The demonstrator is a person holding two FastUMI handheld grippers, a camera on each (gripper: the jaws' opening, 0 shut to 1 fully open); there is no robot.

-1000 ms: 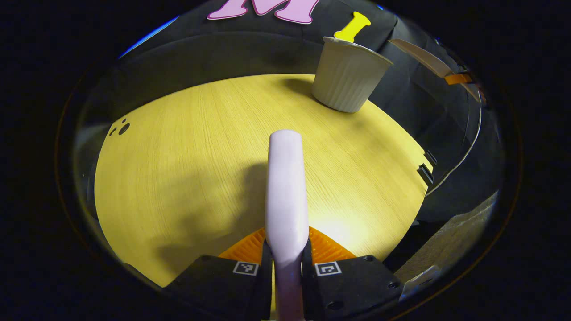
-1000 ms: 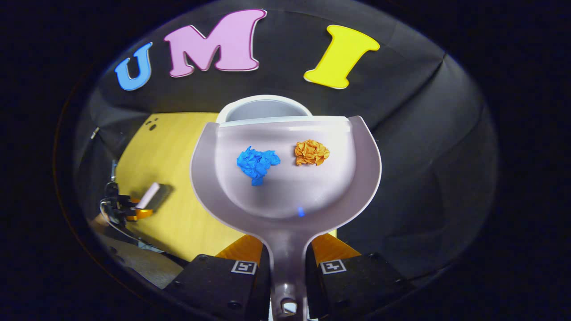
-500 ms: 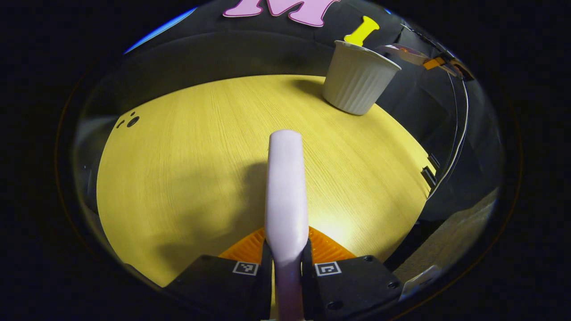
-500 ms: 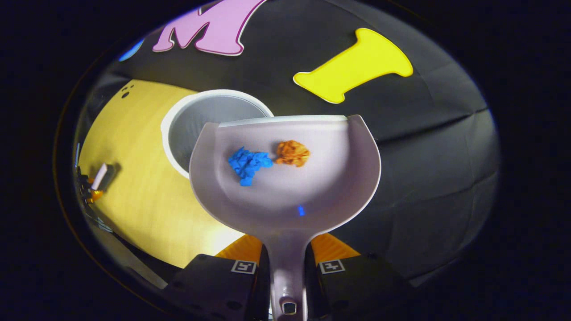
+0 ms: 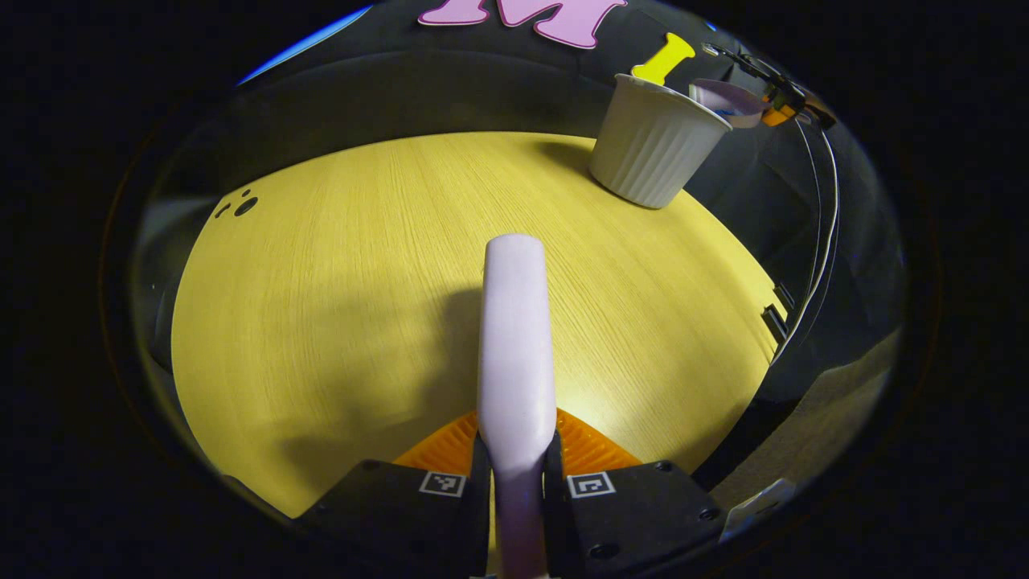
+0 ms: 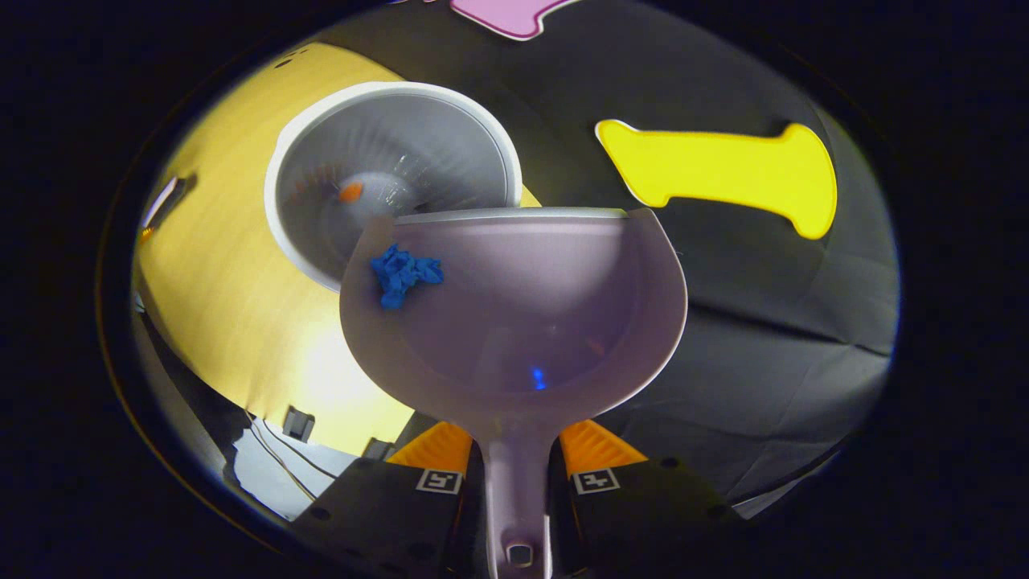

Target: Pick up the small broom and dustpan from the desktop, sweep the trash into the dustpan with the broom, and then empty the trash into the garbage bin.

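Observation:
In the right gripper view my right gripper (image 6: 517,466) is shut on the handle of the pale dustpan (image 6: 522,322), which is tilted over the rim of the white ribbed bin (image 6: 297,161). A crumpled blue paper ball (image 6: 402,272) lies near the pan's left edge. An orange paper ball (image 6: 350,191) rests at the bin's bottom. In the left gripper view my left gripper (image 5: 517,466) is shut on the pale broom handle (image 5: 514,338), held above the yellow desktop (image 5: 338,281). The bin (image 5: 655,141) stands at the far right, with the dustpan (image 5: 727,100) over its rim.
The yellow desktop (image 6: 217,273) ends close to the right of the bin, with the black cloth wall (image 6: 723,338) behind. Thin cables (image 5: 820,233) hang past the desk's right edge. Small dark holes (image 5: 239,207) mark the far left of the desk.
The right gripper has rolled and swung the dustpan over the bin. The orange ball has dropped from the pan into the bin and the blue ball has slid to the pan's left edge.

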